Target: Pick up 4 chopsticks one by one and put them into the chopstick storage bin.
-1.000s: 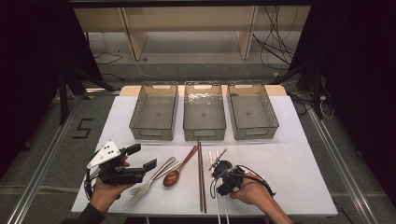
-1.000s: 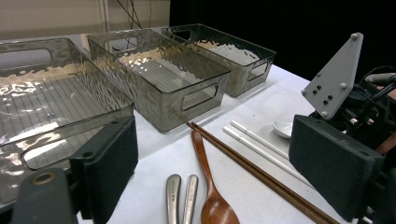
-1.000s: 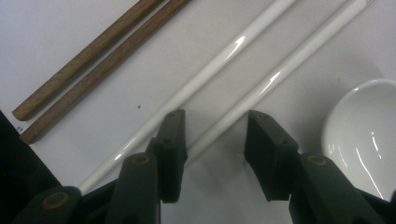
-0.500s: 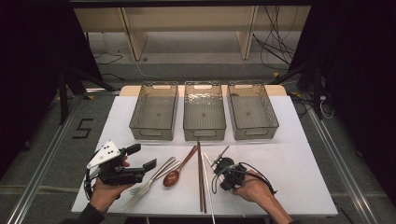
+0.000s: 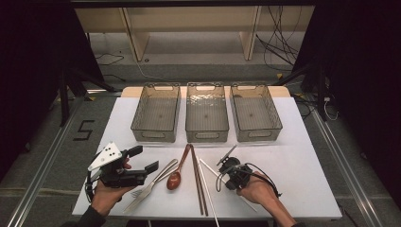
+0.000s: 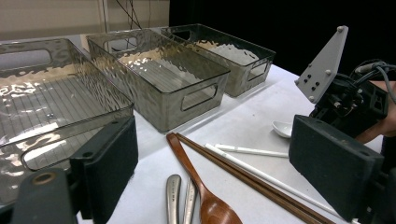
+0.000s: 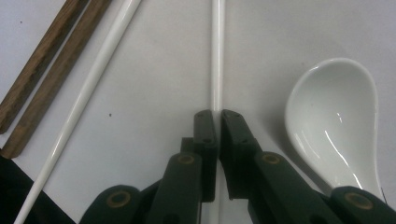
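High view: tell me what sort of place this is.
Probably a lab or test room set up for recording handling tasks, not a kitchen. A white table stands in a dark room with loose cables on the floor, three empty clear bins in a row, and cutlery laid out before them.

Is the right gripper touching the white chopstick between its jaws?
Touching. In the right gripper view, the right gripper has its jaws closed on the white chopstick.

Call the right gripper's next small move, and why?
Probably a short straight lift. The right gripper has just been closing and its jaws now pinch one white chopstick, which lies flat on the table. The other white chopstick and the white spoon lie apart, so nothing should snag.
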A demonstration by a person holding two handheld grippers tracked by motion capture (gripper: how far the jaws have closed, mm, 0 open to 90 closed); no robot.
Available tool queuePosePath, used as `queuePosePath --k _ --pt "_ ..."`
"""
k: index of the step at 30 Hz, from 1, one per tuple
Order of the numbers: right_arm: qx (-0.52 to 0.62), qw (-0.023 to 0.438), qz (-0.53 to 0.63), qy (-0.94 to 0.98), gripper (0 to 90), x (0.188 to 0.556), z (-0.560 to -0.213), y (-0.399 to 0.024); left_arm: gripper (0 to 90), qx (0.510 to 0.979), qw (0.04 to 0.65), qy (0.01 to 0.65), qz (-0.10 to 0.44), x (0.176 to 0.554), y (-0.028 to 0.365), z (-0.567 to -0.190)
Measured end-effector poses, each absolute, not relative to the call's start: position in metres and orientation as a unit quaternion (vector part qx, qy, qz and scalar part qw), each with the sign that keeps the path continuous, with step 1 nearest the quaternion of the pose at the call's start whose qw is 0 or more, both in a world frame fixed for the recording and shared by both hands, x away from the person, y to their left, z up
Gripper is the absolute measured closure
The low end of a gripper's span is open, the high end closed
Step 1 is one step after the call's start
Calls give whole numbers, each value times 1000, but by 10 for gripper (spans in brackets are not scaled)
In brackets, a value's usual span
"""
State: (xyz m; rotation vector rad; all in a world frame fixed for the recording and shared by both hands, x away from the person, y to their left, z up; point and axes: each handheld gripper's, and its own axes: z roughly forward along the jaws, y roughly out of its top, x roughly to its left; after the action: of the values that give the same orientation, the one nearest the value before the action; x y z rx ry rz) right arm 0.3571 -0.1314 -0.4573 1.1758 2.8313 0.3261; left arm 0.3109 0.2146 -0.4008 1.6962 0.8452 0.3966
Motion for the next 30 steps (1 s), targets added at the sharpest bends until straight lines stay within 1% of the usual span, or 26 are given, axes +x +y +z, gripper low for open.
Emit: queuePosePath --k 7,9,17,22,30 --pt "376 34 106 920 860 356 -457 -132 152 720 568 360 169 311 215 -401" --pt "373 45 105 921 861 356 -456 -133 152 720 569 360 169 311 215 -401" --pt "372 47 122 919 862 355 -449 -138 152 721 567 360 169 311 215 -401" --pt "367 41 112 923 862 355 -452 -137 152 723 566 360 168 311 215 -401" --pt "370 39 128 919 862 355 -449 -139 152 720 568 360 168 311 215 -401"
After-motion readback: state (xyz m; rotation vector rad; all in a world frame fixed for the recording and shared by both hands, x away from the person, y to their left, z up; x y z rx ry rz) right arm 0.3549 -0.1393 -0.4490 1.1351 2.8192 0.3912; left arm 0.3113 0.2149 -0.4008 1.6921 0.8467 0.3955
